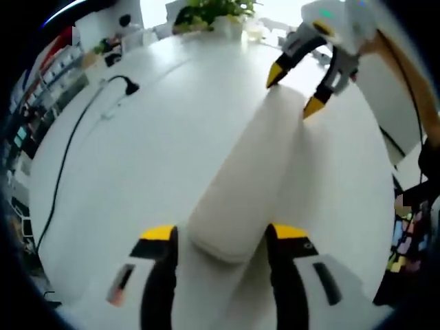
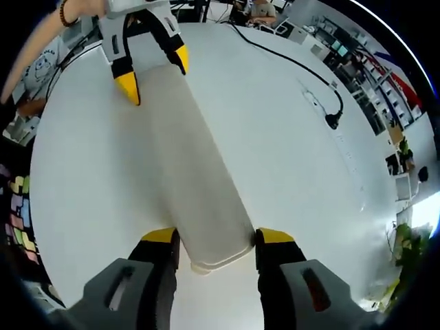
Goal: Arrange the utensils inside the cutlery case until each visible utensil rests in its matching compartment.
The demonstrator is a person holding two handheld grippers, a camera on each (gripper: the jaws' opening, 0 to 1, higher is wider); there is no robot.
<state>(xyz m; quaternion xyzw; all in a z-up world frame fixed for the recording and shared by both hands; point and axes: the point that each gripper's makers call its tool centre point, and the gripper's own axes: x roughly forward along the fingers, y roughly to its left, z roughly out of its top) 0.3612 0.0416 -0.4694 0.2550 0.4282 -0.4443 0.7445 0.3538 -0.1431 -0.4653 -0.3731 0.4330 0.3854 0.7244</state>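
Cutlery case (image 1: 246, 185): we find it closed, long and white, lying flat on the white worktop (image 1: 137, 172).
Left gripper (image 1: 221, 242): jaws spread, astride one end of the case; we cannot confirm contact.
Right gripper (image 2: 213, 244): jaws spread, astride the opposite end.
Black cable (image 2: 289, 62): lies on the worktop, well apart from the case.

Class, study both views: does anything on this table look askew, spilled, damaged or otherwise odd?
Nothing stands out. The closed white cutlery case lies flat on the table, one hand-held gripper at each end; no spill or damage shows.
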